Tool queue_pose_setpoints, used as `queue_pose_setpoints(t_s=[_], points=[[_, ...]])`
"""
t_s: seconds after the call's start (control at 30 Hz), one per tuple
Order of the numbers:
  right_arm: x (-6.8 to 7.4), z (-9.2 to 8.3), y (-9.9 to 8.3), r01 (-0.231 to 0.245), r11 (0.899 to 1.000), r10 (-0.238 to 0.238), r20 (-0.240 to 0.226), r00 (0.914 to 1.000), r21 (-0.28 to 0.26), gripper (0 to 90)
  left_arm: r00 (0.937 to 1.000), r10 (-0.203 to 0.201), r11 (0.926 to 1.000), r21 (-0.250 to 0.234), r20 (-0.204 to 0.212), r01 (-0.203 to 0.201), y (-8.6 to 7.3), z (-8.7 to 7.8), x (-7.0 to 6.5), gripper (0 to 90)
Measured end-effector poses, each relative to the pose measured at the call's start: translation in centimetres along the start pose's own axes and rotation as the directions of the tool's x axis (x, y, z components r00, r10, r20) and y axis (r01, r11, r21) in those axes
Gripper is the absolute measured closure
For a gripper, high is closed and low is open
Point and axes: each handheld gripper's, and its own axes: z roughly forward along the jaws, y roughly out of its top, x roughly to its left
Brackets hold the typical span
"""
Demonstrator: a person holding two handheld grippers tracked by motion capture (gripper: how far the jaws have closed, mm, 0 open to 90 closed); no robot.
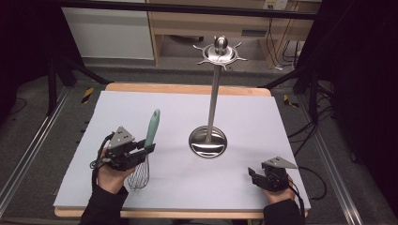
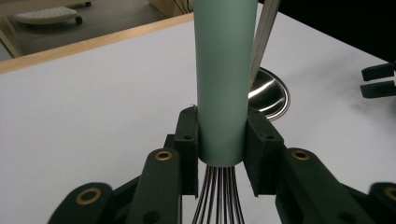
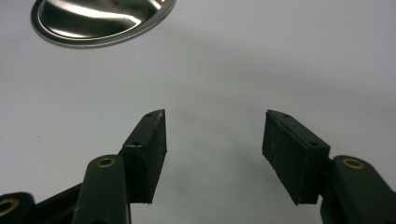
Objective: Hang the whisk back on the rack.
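A whisk (image 1: pixel 152 127) with a pale green handle and a wire head is lifted off the white table top, handle pointing away from the person. My left gripper (image 1: pixel 148 150) is shut on the lower end of the handle, just above the wires. Close up, the green whisk handle (image 2: pixel 222 70) sits clamped between both black pads (image 2: pixel 188 140). A steel utensil stand (image 1: pixel 213 101) rises from a round base (image 1: pixel 208 142) to a hooked crown (image 1: pixel 220 52). My right gripper (image 1: pixel 253 176) rests low at the front right. Its jaws (image 3: pixel 215 149) stand apart with nothing between them.
The white board (image 1: pixel 141 101) covers a wooden table; its front edge runs just before the person's sleeves. The stand's base (image 2: pixel 270 93) lies right of the held whisk, and its rim (image 3: pixel 98 21) lies ahead of the right gripper. Black frame legs flank the table.
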Motion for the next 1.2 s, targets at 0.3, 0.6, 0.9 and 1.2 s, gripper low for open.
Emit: queue_pose_setpoints(t_s=[0.3,0.6,0.9,1.2], points=[[0.0,-0.1,0.0,-0.004,1.0,0.004,0.0,1.0,-0.009,40.0,0.9998,-0.007,0.9978,-0.066,-0.017,0.006,0.6,-1.3,0.4,68.7],[-0.1,0.0,0.0,-0.008,1.0,0.008,0.012,0.9999,-0.016,39.2,0.9996,-0.004,0.994,-0.109,-0.027,0.001,1.3,-1.5,0.5,68.6],[0.0,0.1,0.0,0.006,1.0,-0.006,0.019,0.9998,-0.014,39.2,0.9998,0.003,0.9899,-0.142,-0.021,-0.006,2.3,-1.4,0.3,68.7],[0.0,0.2,0.0,0.005,1.0,-0.005,0.019,0.9998,-0.013,40.1,1.0,-0.001,0.9867,-0.162,-0.008,-0.001,3.2,-1.3,0.3,68.6]])
